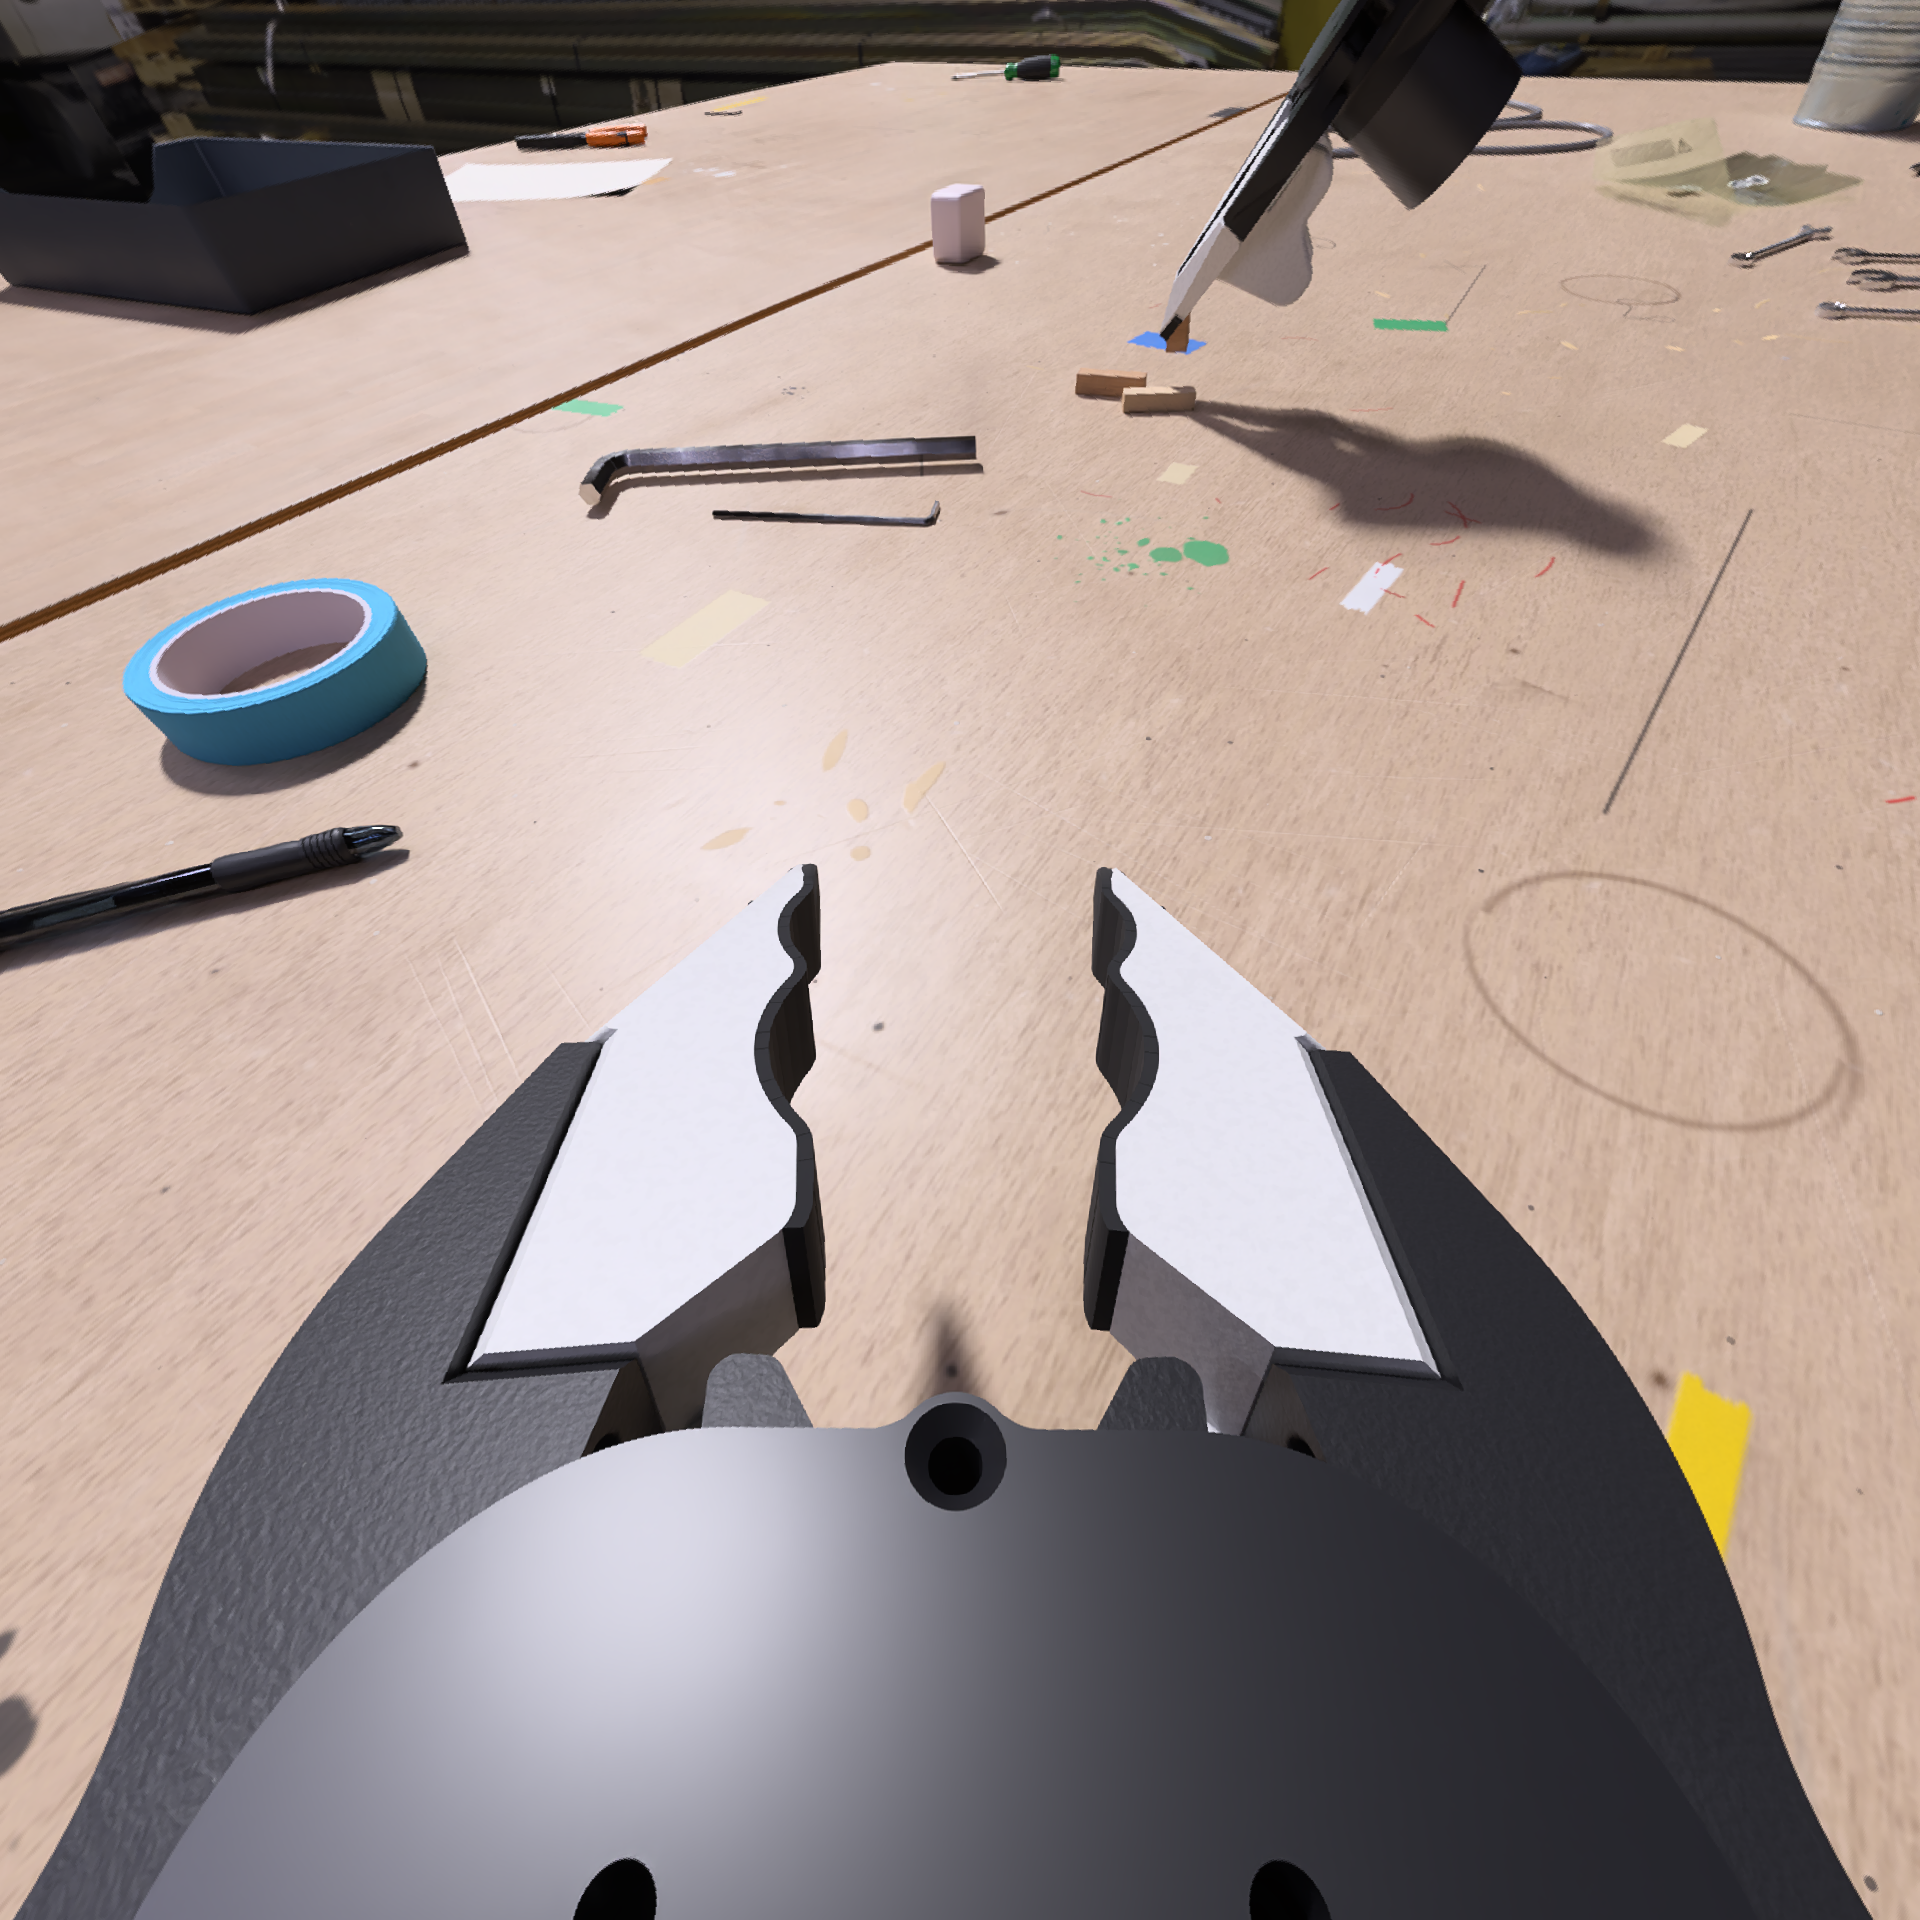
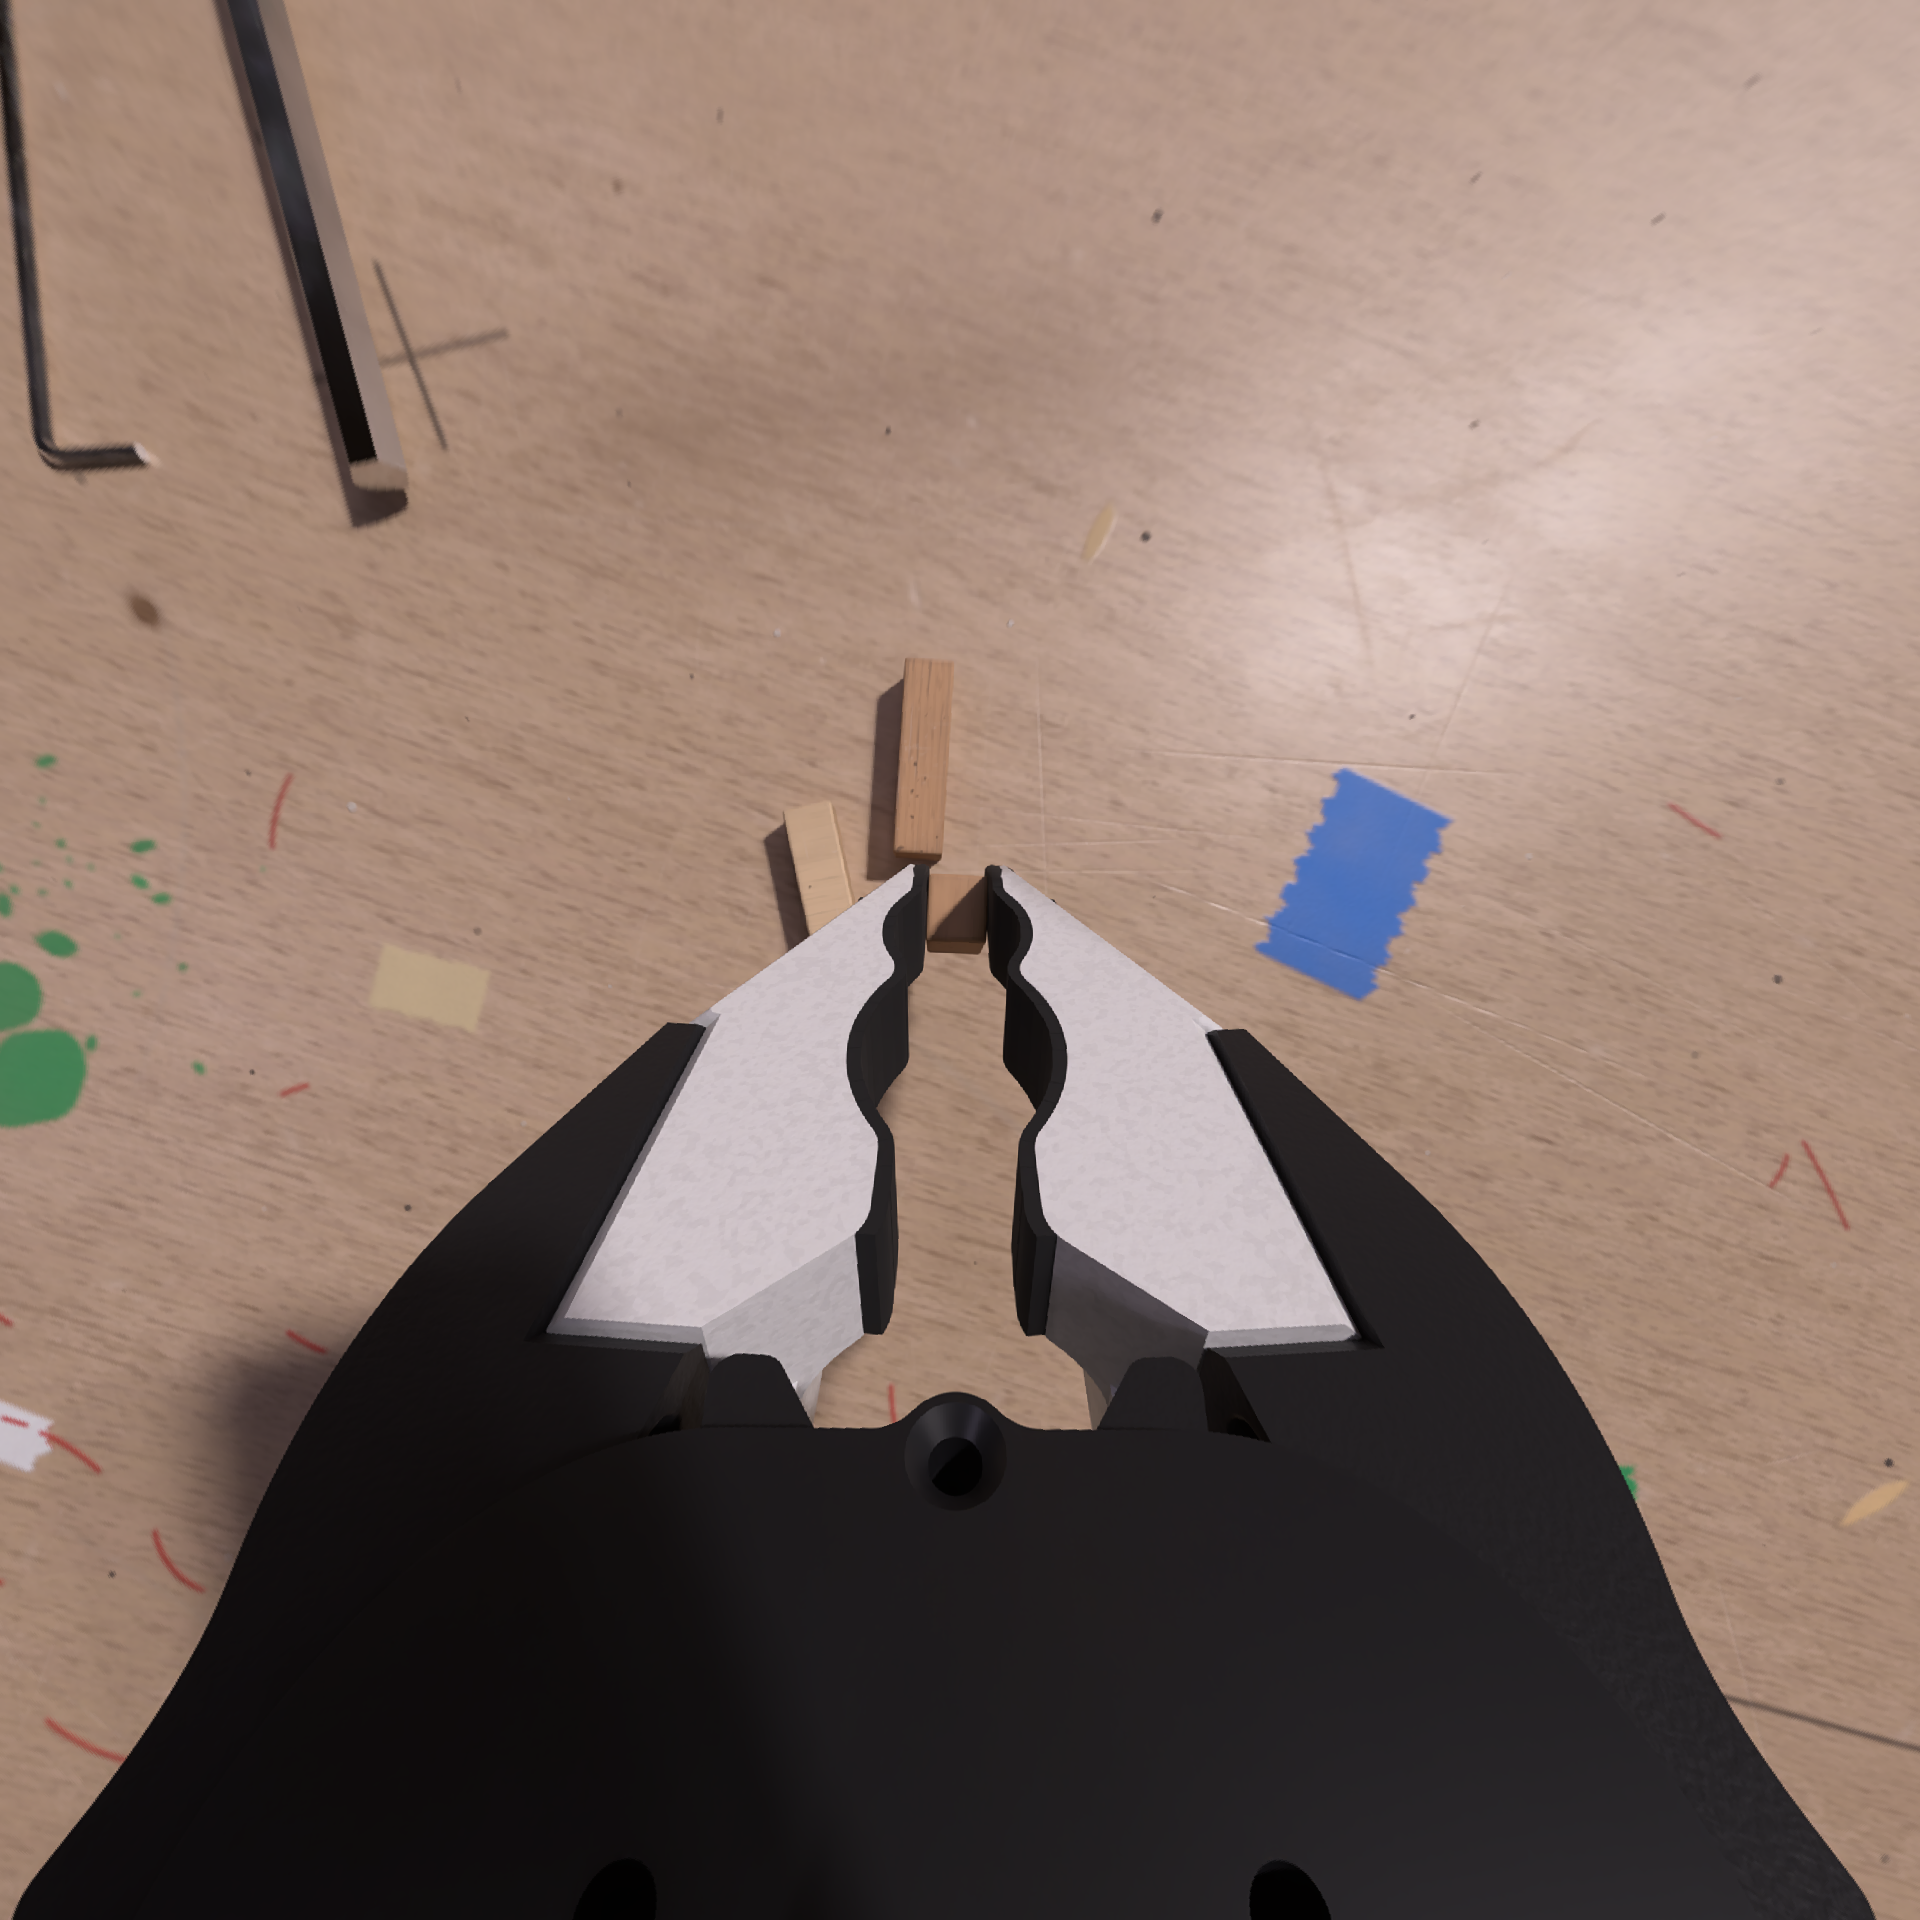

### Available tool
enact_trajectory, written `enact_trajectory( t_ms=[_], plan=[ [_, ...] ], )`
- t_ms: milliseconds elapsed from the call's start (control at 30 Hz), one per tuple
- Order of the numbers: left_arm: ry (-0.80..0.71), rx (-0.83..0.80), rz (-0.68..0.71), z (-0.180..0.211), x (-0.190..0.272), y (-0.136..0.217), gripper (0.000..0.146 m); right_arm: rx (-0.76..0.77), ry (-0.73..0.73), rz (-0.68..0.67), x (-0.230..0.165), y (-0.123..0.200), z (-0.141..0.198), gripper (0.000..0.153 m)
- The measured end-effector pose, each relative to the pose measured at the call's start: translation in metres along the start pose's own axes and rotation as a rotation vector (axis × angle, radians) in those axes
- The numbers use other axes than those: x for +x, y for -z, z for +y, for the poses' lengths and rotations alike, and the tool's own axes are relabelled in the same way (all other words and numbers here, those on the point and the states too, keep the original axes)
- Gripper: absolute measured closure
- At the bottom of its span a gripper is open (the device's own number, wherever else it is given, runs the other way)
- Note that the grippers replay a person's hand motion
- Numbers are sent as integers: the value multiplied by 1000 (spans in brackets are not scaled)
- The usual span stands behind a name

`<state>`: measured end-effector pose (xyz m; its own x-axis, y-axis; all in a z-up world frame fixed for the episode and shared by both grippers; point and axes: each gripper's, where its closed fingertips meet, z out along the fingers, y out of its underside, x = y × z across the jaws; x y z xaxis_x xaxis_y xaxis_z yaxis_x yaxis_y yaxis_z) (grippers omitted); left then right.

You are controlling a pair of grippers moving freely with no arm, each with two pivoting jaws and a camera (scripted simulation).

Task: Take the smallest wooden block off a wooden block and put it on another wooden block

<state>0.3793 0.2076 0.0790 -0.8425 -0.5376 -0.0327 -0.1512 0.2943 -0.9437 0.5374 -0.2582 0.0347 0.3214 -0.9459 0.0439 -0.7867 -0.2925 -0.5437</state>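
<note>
My right gripper [image 2: 956,878] is shut on the smallest wooden block [image 2: 956,912], a small brown cube pinched between the fingertips. Just beyond the tips, a longer brown block [image 2: 923,758] and a pale block [image 2: 821,868] lie side by side on the table. The left wrist view shows the right gripper [image 1: 1174,330] far ahead, tilted down, holding the small block [image 1: 1177,335] just behind the brown block [image 1: 1110,382] and the pale block [image 1: 1158,398]. My left gripper [image 1: 956,883] is open and empty, low over bare table.
A blue tape roll [image 1: 275,670] and a black pen [image 1: 197,878] lie at the left. Two hex keys [image 1: 779,462] lie mid-table. A dark box [image 1: 223,223], a white cuboid [image 1: 957,221] and wrenches [image 1: 1860,275] sit farther back. A blue tape patch [image 2: 1351,883] is right of the blocks.
</note>
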Motion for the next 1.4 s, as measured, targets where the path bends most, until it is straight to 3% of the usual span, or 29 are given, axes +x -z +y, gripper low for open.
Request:
enact_trajectory(
  t_ms=[300,1067,1167,1300,1400],
  plan=[
    [3,-4,6,1,0,0,93,-33,-19,-95,-14,-11,2,142],
    [7,-19,14,3,0,-2,93,-58,168,-148,-26,-10,5,142],
    [5,-13,14,2,1,-1,93,-44,155,-156,-27,-12,4,132],
    [6,-11,16,2,1,-1,93,-2,155,-105,-21,-11,-3,134],
    [4,-15,18,2,1,-1,93,37,146,-83,-16,-10,-10,125]
  ],
)
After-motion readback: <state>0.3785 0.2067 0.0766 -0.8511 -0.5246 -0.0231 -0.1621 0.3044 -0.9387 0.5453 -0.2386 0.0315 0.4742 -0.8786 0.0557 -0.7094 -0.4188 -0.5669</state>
